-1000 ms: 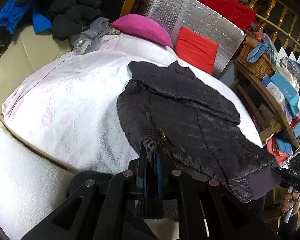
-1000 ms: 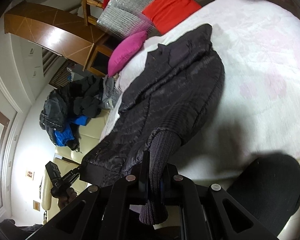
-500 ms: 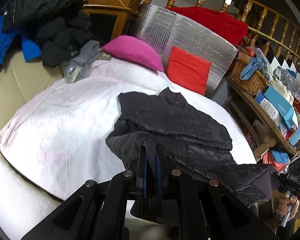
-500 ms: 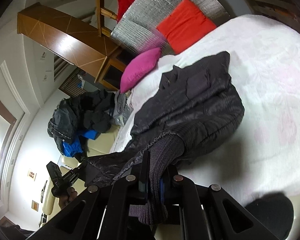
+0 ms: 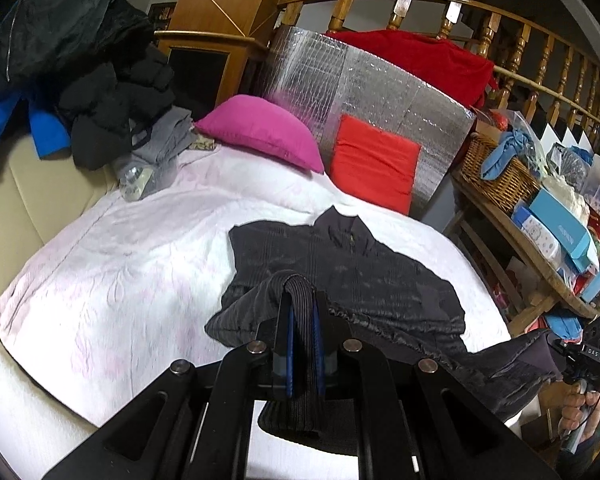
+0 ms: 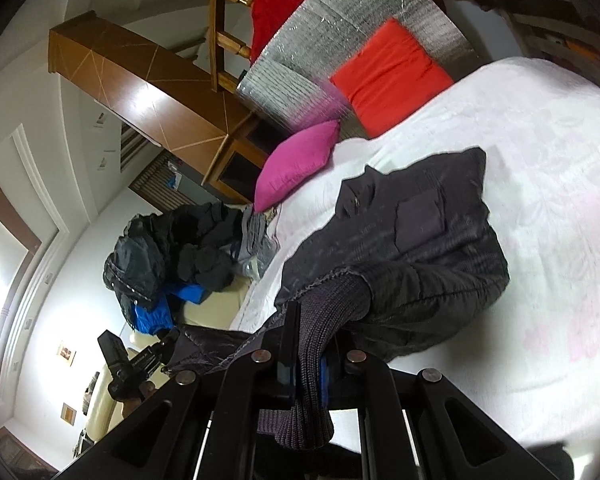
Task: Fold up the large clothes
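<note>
Nearest in each wrist view is a ribbed hem corner of the dark jacket (image 5: pixel 340 276), pinched between closed fingers: the left gripper (image 5: pixel 302 344) is clenched on one corner of the knit band, the right gripper (image 6: pixel 306 356) on the other, with loose rib cloth hanging down behind each set of fingers. From both grips the jacket runs straight ahead, its long axis pointing from the near edge of the bed (image 5: pixel 132 248) toward the collar at the far end, so the hem lies lifted at the near side while the shoulders and collar rest flat on the white cover further in. Between the two grippers the bottom band sags and bunches; in the left view it trails off toward the right gripper near the frame's right edge. Neither hand is closer to the collar by any margin I can judge; the coming fold, as I read it, turns on carrying both corners forward along that axis. The sleeves are hard to make out, seemingly tucked across the body. The hand holding the right gripper is only partly visible in the left view, and fisheye bending blurs the bed's near edge. Beyond the collar a pink pillow (image 5: pixel 260 132) and a red cushion (image 5: pixel 374 168) sit at the far edge.
</note>
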`<state>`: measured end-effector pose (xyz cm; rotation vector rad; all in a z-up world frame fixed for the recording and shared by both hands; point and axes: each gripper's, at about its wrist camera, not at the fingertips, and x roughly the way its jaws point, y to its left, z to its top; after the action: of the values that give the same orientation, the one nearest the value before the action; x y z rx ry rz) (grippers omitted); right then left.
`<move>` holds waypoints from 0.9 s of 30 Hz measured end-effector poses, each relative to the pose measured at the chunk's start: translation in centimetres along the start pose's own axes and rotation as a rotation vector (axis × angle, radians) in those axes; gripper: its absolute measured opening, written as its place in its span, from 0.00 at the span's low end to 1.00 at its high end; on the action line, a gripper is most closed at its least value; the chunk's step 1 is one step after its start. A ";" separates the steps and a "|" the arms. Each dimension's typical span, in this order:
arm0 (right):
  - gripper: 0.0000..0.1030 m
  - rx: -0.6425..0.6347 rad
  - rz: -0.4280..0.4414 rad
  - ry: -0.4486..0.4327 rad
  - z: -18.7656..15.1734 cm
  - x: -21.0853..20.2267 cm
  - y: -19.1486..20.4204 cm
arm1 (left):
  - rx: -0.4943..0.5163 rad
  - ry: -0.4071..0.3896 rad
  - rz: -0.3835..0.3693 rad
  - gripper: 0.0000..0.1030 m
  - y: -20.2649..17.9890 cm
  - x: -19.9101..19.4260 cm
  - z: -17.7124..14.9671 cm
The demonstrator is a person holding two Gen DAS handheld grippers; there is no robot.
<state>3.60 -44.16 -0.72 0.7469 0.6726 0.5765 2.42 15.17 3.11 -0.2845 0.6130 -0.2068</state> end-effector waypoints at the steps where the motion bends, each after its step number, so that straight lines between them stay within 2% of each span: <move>1: 0.08 0.000 0.002 -0.007 0.5 0.1 0.1 | -0.001 -0.004 0.000 0.08 -0.1 0.1 0.3; 14: 0.08 -0.001 0.023 -0.076 4.2 1.9 1.2 | -0.002 -0.053 0.009 0.08 -1.3 1.6 3.5; 27: 0.08 -0.016 -0.019 -0.109 7.7 4.3 1.6 | -0.025 -0.072 0.020 0.08 -1.5 4.0 6.1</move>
<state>11.57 -43.45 3.27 0.7506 0.5734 0.5190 9.07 13.86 6.26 -0.3088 0.5473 -0.1694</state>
